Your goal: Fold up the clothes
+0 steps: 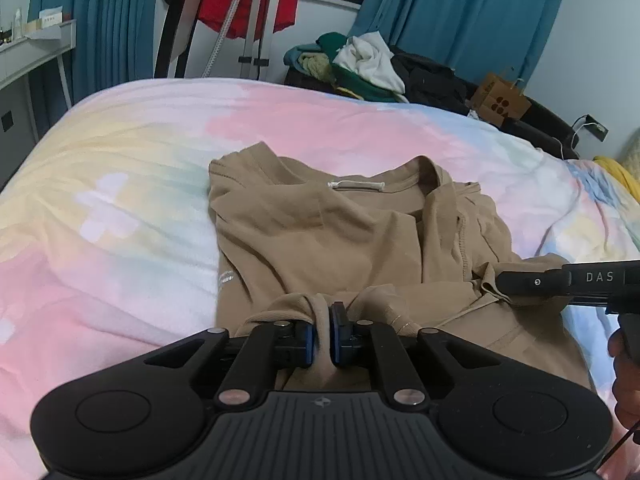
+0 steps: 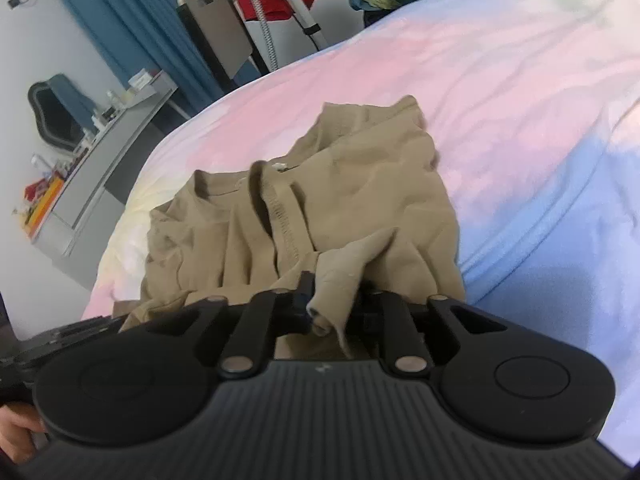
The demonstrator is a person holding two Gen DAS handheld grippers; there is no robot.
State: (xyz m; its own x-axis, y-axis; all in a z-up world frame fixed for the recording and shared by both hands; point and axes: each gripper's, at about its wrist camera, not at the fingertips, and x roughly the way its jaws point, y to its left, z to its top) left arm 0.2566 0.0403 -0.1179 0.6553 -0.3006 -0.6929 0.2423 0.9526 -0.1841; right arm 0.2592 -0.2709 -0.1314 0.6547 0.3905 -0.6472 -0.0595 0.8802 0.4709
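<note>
A tan T-shirt (image 1: 320, 232) lies partly folded on the pastel bedspread (image 1: 120, 200), collar and white neck label at the far side. My left gripper (image 1: 323, 332) is shut on a bunched fold of the shirt's near hem. My right gripper (image 1: 500, 284) comes in from the right and pinches the shirt's right edge. In the right wrist view the right gripper (image 2: 334, 304) is shut on a fold of the tan shirt (image 2: 320, 200), which is crumpled ahead of it on the bedspread (image 2: 480, 80).
A pile of clothes (image 1: 360, 64) sits on a dark surface beyond the bed. A cardboard box (image 1: 500, 100) stands to its right. Blue curtains (image 1: 100, 20), a stand with a red cloth (image 1: 248, 8) and a grey desk (image 2: 100, 168) lie beyond the bed.
</note>
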